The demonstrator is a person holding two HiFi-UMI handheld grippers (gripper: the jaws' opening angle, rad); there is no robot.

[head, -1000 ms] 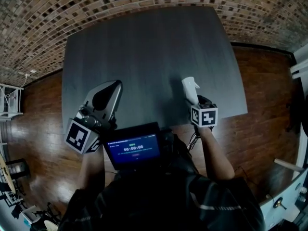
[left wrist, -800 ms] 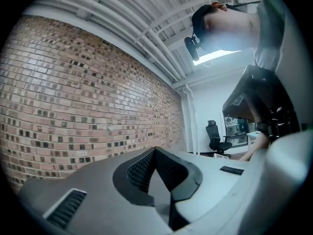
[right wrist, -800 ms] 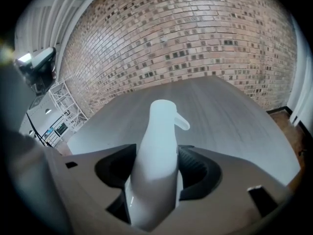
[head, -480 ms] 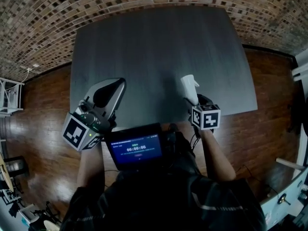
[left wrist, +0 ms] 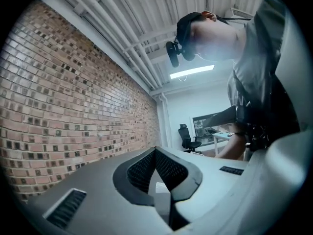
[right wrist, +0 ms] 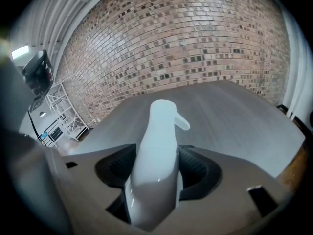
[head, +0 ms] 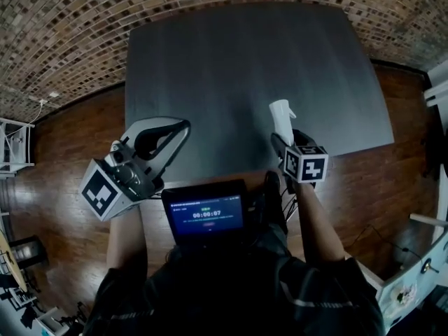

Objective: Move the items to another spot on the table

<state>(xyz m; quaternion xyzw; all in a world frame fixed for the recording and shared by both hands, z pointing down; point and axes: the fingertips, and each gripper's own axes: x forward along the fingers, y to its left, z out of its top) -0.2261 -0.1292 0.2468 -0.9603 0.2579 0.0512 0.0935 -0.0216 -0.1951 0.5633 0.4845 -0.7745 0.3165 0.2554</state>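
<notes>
A white spray bottle (head: 279, 117) stands between the jaws of my right gripper (head: 281, 137), near the front right edge of the dark grey table (head: 245, 54). In the right gripper view the bottle (right wrist: 155, 146) fills the gap and both pads press on its sides, so my right gripper (right wrist: 156, 169) is shut on it. My left gripper (head: 178, 128) is over the table's front left part. Its jaws meet at the tips with nothing between them. In the left gripper view my left gripper (left wrist: 157, 153) points up towards the brick wall and the ceiling.
A brick wall (head: 105, 19) runs behind the table. Wooden floor (head: 63, 180) lies on both sides. A white rack (head: 14, 145) stands at the far left. A small lit screen (head: 208, 215) sits at the person's chest, at the table's front edge.
The head view has shifted, so the table sits further right in the picture. My left gripper has come up and nearer the camera. The right gripper still holds the bottle in about the same place.
</notes>
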